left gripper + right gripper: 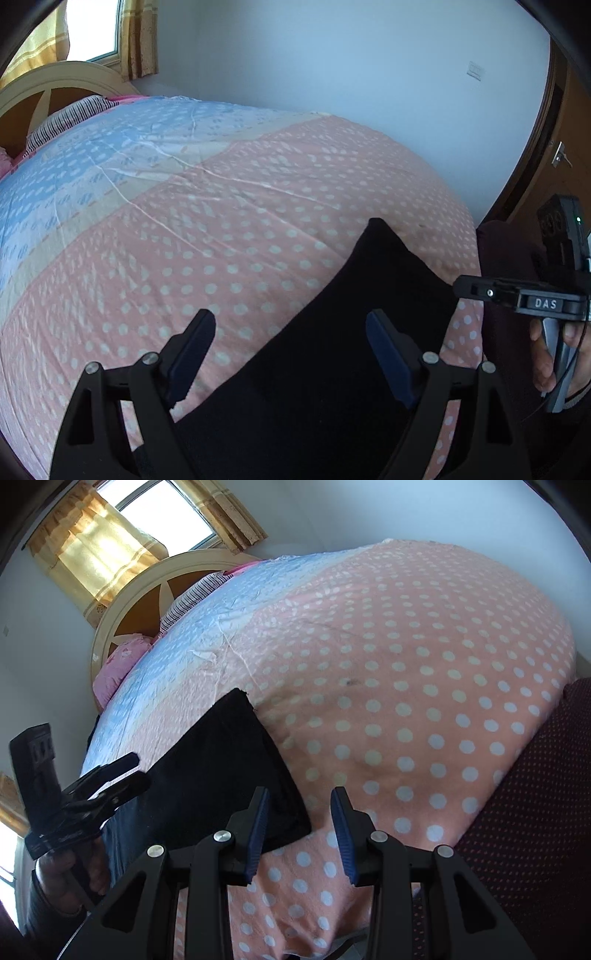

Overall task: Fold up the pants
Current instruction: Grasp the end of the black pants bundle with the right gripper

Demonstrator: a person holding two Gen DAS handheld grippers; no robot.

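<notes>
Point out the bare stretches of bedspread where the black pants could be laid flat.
Free: the pink polka-dot bedspread right of the folded black pants, and the blue-dotted band running up to the striped pillow. Crowded: the near edge, where the pants lie under both open grippers.

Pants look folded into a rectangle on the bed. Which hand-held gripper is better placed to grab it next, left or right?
Left, probably. The left hand-held gripper is open with the black pants lying partly between its fingers. The right hand-held gripper is open over the polka-dot bedspread, just off the pants' near corner.
</notes>
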